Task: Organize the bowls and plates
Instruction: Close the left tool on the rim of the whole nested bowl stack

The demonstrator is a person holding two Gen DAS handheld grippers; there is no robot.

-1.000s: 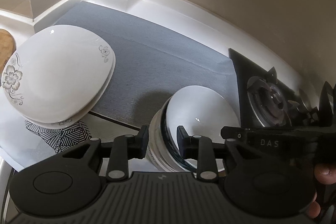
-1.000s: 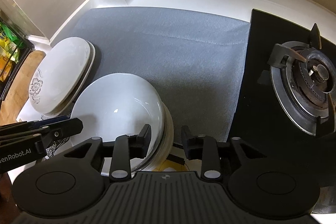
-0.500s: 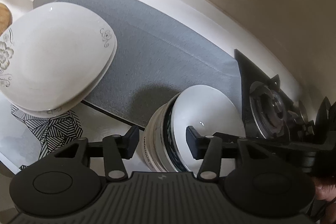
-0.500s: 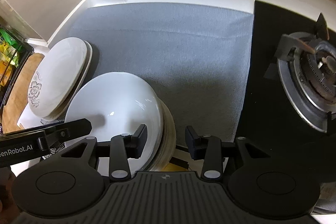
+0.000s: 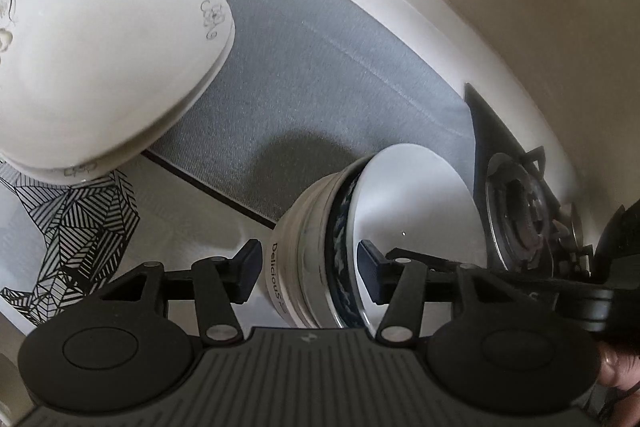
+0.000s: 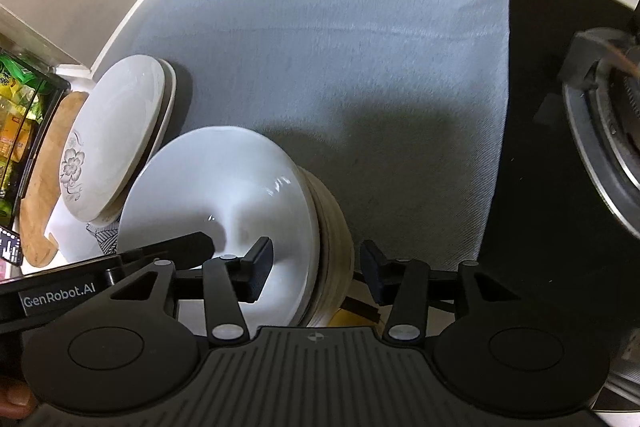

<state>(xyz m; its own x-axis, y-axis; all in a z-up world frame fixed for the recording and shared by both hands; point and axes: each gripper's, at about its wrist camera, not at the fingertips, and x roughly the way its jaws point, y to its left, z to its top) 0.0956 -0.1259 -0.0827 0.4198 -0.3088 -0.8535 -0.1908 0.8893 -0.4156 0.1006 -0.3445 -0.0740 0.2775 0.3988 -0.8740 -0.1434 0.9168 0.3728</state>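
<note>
Left tool [image 5: 308, 269]: jaws just widened, straddling the stacked bowls [image 5: 404, 223] rim, apparently not pressing | Right tool [image 6: 316, 265]: likewise widened astride the opposite rim, pads clear | Bowls: at grey mat [image 6: 360, 67] edge on table | Stacked plates [image 6: 116, 135]: just beside, left.

Both wrist cameras look steeply down, close over the shared bowl stack [image 5: 360, 247] from opposite sides.
</note>
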